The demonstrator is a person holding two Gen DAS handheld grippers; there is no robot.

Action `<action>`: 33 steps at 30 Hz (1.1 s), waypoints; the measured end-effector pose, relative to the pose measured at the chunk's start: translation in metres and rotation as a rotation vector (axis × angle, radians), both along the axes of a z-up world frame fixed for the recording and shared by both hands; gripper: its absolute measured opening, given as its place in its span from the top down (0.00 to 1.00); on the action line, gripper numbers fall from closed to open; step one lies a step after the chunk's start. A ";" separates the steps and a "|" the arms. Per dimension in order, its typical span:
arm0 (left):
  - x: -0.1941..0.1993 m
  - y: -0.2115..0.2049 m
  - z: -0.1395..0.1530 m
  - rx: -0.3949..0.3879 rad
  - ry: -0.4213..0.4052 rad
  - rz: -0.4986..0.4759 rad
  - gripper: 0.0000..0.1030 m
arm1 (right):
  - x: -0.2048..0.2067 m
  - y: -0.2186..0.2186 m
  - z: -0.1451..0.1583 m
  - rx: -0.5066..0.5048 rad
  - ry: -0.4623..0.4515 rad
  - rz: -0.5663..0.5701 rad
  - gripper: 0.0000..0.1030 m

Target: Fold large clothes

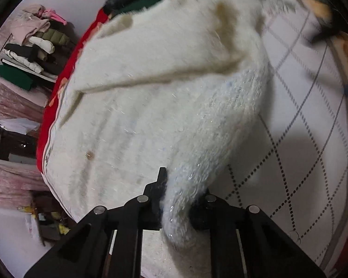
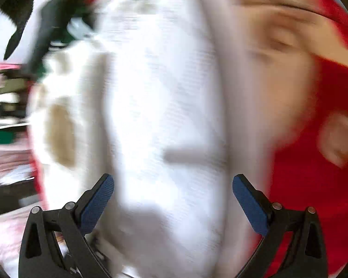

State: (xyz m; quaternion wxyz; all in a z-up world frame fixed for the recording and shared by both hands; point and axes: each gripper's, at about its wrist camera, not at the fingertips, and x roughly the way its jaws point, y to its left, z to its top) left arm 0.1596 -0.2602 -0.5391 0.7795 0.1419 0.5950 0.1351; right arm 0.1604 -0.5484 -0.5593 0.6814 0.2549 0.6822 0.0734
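White fuzzy sweater [image 1: 150,106] lies spread across quilted mattress [image 1: 301,120], one sleeve end pinched tight in left gripper [image 1: 178,208]. Right gripper [image 2: 172,199] hangs wide open over bedding, holding nothing. Best carry sleeve inward across body, low and taut, avoiding bunching.

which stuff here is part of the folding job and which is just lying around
In the job:
white fuzzy sweater
left gripper, shut on its sleeve
right gripper, open

Lying about:
clothes pile
quilted mattress
red blanket
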 end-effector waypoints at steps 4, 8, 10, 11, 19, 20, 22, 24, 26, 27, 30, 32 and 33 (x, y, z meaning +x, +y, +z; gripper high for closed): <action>-0.003 0.014 0.021 -0.057 -0.031 0.001 0.89 | 0.036 0.040 0.005 0.272 -0.080 0.023 0.00; -0.003 0.027 0.027 -0.110 -0.037 0.002 0.89 | 0.058 0.093 -0.019 0.406 -0.021 0.030 0.00; -0.002 0.035 0.030 -0.140 -0.040 0.002 0.89 | 0.061 0.115 -0.035 0.422 0.021 0.023 0.25; -0.001 0.038 0.032 -0.156 -0.044 0.006 0.89 | 0.066 0.123 -0.038 0.403 0.022 0.012 0.43; 0.000 0.115 0.085 -0.341 -0.083 0.039 0.90 | 0.100 0.199 0.046 0.158 -0.025 0.053 0.78; 0.000 0.125 0.090 -0.358 -0.084 0.044 0.90 | 0.101 0.218 0.066 0.122 -0.036 0.072 0.78; 0.004 0.159 0.102 -0.411 -0.082 0.071 0.90 | 0.111 0.256 0.090 0.070 -0.047 0.100 0.78; 0.008 0.195 0.108 -0.459 -0.086 0.105 0.89 | 0.121 0.280 0.121 0.023 -0.054 0.148 0.78; 0.011 0.231 0.108 -0.480 -0.094 0.144 0.86 | 0.134 0.321 0.137 -0.043 -0.073 0.213 0.78; 0.013 0.253 0.104 -0.484 -0.093 0.172 0.84 | 0.139 0.350 0.139 -0.081 -0.075 0.251 0.78; 0.017 0.306 0.085 -0.508 -0.077 0.265 0.84 | 0.160 0.442 0.120 -0.162 -0.051 0.335 0.78; 0.020 0.342 0.059 -0.506 -0.061 0.327 0.83 | 0.167 0.500 0.096 -0.219 -0.018 0.376 0.77; 0.022 0.355 0.049 -0.520 -0.044 0.341 0.82 | 0.171 0.525 0.083 -0.250 -0.002 0.412 0.77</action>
